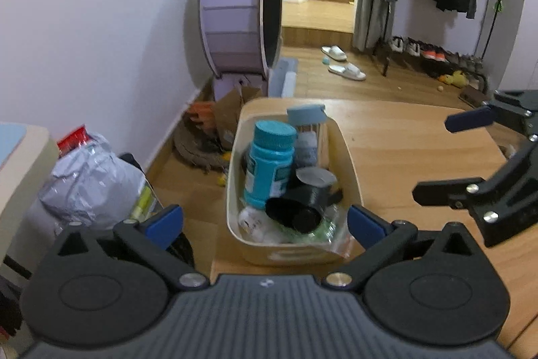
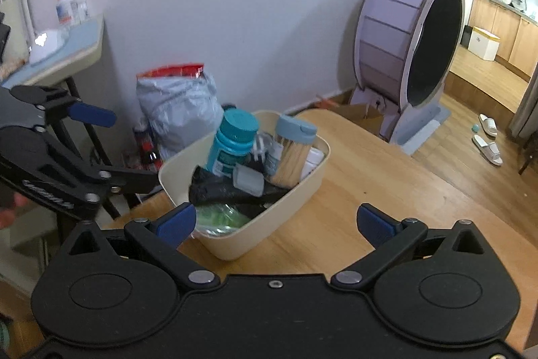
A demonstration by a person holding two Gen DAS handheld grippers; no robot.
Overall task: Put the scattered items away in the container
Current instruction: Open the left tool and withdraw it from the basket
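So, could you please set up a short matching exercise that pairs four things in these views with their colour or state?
Things:
1. bottle
2. container
3. toothpick jar
4. left hand-held gripper

Descriptions:
A. cream, sitting on the wooden table
B. teal, standing in the container
C. open, nothing between its jaws
D. grey-blue lid, pale sticks inside

Pairs: 1-B, 2-A, 3-D, 4-C
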